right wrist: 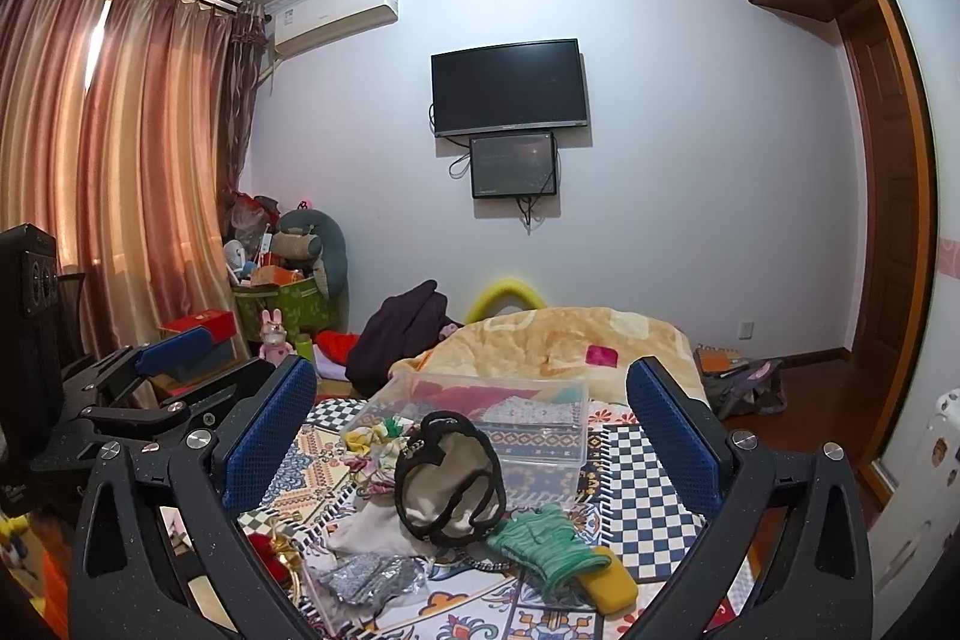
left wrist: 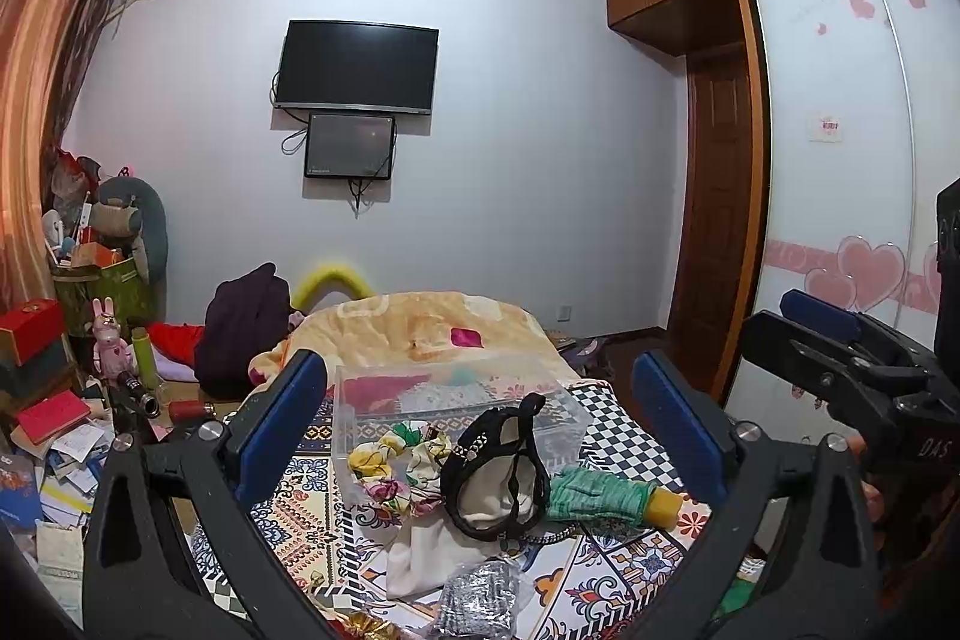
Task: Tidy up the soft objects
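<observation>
The left tool point(left wrist: 480, 424) is hovering over the bed point(left wrist: 636, 568) with its blue pads point(left wrist: 282, 424) spread wide and nothing between them. Below it, a black-trimmed cream bag point(left wrist: 498, 478) is lying against the front of a clear plastic box point(left wrist: 456, 400), with a floral scrunchie point(left wrist: 402, 466) touching its left side. A green knitted sock point(left wrist: 594, 496) with a yellow end is lying just to the bag's right. A silvery mesh pouch point(left wrist: 480, 598) is sitting nearer the camera, beside a white cloth point(left wrist: 420, 556). A folded yellow blanket point(left wrist: 420, 328) is resting behind the box. The right tool point(left wrist: 840, 340) is poking in at the right edge, its jaws apart.
</observation>
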A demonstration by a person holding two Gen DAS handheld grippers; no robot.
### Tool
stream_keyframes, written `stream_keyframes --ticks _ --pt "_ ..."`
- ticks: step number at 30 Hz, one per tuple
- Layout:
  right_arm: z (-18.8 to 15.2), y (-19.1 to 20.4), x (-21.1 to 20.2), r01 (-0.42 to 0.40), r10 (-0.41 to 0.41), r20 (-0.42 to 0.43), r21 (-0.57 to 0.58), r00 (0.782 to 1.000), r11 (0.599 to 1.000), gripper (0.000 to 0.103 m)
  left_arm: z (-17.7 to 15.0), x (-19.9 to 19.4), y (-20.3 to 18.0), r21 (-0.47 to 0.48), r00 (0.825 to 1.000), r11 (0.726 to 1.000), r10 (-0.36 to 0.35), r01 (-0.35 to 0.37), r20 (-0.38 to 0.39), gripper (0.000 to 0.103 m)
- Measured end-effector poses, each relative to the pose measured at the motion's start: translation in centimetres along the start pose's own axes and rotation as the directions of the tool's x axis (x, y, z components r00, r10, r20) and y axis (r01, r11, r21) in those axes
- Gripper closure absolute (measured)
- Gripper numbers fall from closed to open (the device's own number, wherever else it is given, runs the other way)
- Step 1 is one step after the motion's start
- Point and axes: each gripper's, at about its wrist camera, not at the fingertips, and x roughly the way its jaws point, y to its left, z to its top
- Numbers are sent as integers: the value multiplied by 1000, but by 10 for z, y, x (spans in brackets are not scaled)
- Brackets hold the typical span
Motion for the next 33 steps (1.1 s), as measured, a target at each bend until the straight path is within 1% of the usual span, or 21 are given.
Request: stream_keyframes --ticks 33 --pt "0 0 -3 -7 7 8 8 1000 1000 0 -2 -1 2 -9 1000 1000 -5 5 1 0"
